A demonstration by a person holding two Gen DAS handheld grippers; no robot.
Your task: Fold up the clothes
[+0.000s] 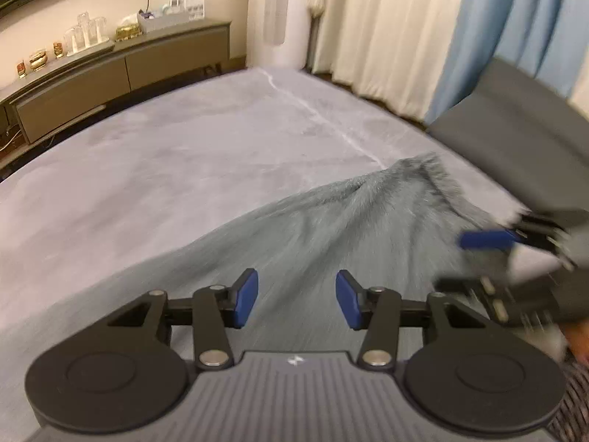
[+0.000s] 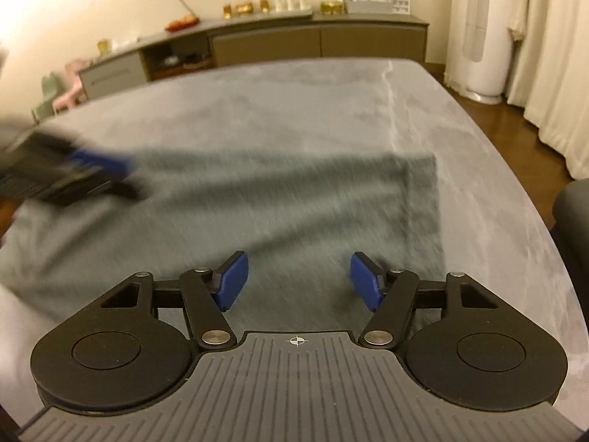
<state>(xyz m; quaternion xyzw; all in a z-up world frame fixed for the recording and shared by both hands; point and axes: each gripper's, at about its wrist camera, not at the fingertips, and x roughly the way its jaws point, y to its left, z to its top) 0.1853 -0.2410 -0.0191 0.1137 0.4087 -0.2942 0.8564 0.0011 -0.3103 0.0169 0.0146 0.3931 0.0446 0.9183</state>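
Ahead of and below both grippers, a grey-green garment [image 2: 257, 213] is spread, long axis crosswise. Its right edge is nearer the right gripper [image 2: 298, 281]. The left gripper [image 1: 296, 300] and the right are held agape, nothing gripped.

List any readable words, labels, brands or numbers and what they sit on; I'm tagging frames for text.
No readable words or numbers.
Left gripper: a small white mark on its grey body, a logo, no letters.
Right gripper: a white crosshair sign on its body, no text.
Boxes on the sideboard: any print is too small and blurred to read.
Garment: no print visible.
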